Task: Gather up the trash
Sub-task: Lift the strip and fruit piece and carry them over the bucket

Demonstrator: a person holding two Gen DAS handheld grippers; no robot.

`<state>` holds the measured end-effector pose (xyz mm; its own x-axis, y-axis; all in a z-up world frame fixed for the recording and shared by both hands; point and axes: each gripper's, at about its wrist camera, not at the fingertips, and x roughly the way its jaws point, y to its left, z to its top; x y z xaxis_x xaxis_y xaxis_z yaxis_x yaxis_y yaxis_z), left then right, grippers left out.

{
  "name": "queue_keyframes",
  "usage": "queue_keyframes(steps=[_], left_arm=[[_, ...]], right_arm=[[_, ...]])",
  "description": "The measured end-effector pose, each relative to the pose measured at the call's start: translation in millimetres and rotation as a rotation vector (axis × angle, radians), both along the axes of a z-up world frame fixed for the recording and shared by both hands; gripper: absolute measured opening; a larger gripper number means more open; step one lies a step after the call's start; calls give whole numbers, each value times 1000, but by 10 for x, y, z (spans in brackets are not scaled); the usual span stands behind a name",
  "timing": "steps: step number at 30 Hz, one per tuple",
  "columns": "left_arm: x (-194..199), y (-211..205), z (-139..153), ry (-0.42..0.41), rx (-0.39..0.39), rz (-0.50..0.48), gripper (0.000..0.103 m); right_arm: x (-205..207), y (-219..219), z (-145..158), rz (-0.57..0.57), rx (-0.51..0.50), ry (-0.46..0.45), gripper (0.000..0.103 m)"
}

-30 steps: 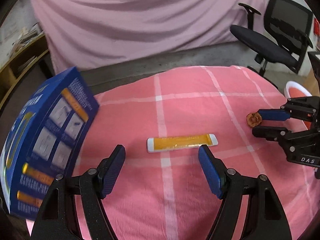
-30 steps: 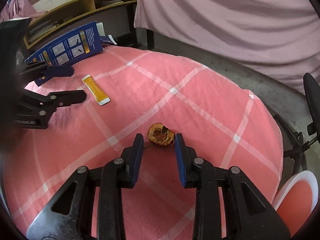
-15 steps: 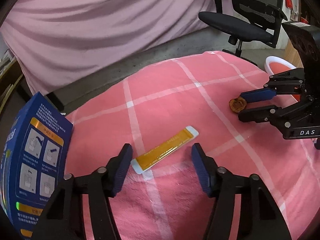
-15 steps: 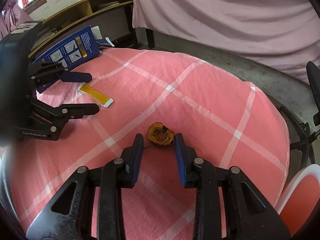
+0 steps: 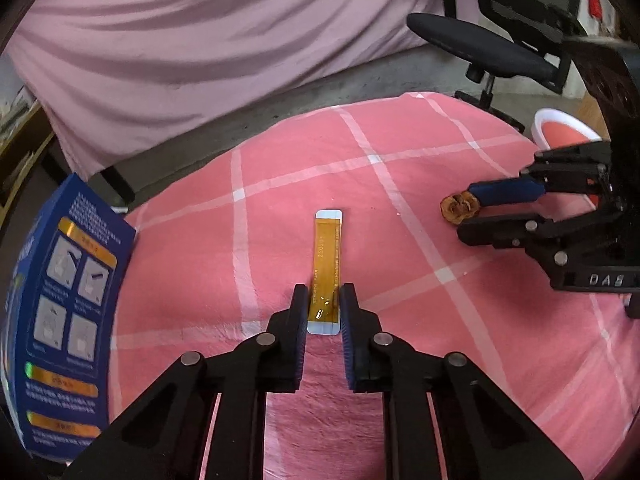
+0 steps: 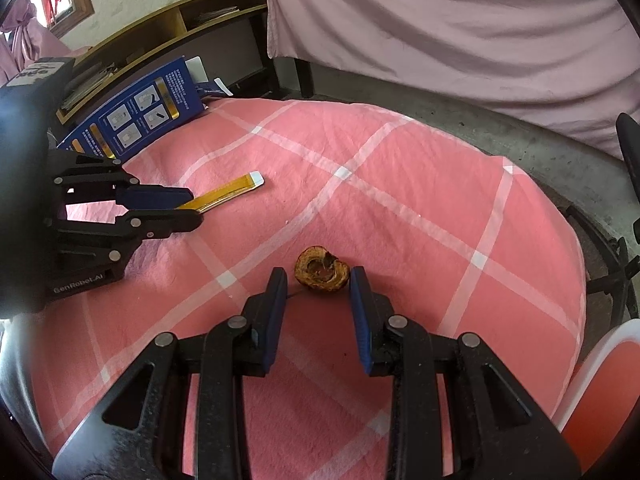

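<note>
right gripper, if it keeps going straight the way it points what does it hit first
Most likely the brown fruit core, just ahead of the right gripper and centred between its open jaws, with the pink checked cloth under it. Depth is unclear.

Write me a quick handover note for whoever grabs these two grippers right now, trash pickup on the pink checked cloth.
Left gripper: jaws have just been closing, now pinching the near end of the orange sachet, which lies flat on the cloth.
Right gripper: open, jaws straddling the dried fruit core, not gripping.
Blue box stands at the cloth's left edge, untouched.
Done: both pieces lined up; nothing lifted or binned.
Left: lift sachet, close on core, drop both, likely in the white-rimmed red bin beside the table.
</note>
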<state>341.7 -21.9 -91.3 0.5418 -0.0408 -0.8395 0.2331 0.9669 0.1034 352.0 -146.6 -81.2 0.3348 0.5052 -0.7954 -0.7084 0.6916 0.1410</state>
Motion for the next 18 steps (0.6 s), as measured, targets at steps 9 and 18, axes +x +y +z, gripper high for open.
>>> queue_keyframes(steps=[9,18], left_arm=[[-286,-1,83,-53,-208,164,12],[-460,-57,298,-81,-283,240,12]], right_arm=[[-99,-35,28,16,1,-28,50],[-282,-213,179,-5,62,-92,49]])
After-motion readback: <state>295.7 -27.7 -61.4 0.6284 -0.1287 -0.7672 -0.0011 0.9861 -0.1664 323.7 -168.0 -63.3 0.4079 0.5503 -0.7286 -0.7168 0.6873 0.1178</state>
